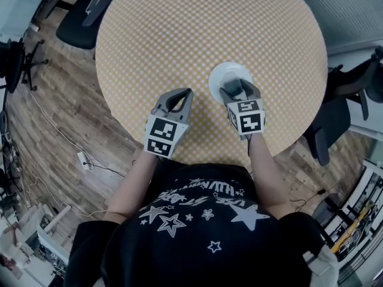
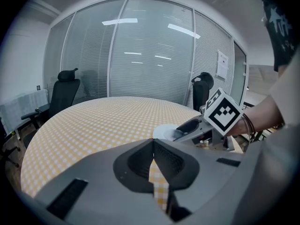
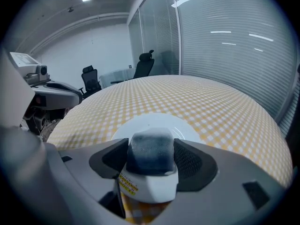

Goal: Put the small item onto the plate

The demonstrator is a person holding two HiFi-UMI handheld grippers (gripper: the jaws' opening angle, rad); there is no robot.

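Note:
A white plate (image 1: 222,75) lies on the round yellow-checked table (image 1: 179,34), right of centre near the front. My right gripper (image 1: 238,91) hovers at the plate's near edge, shut on a small item (image 3: 151,165) with a dark blue-grey top and a white body bearing a yellow label. In the right gripper view the plate (image 3: 152,124) shows just beyond the jaws. My left gripper (image 1: 178,98) sits left of the plate, jaws shut with nothing between them. In the left gripper view the plate (image 2: 162,132) and the right gripper (image 2: 187,128) appear ahead to the right.
Black office chairs stand around the table: one at the far left (image 1: 84,17), one at the right (image 1: 335,109). A power strip with cables (image 1: 84,160) lies on the wooden floor. Glass walls with blinds (image 2: 150,50) close off the room.

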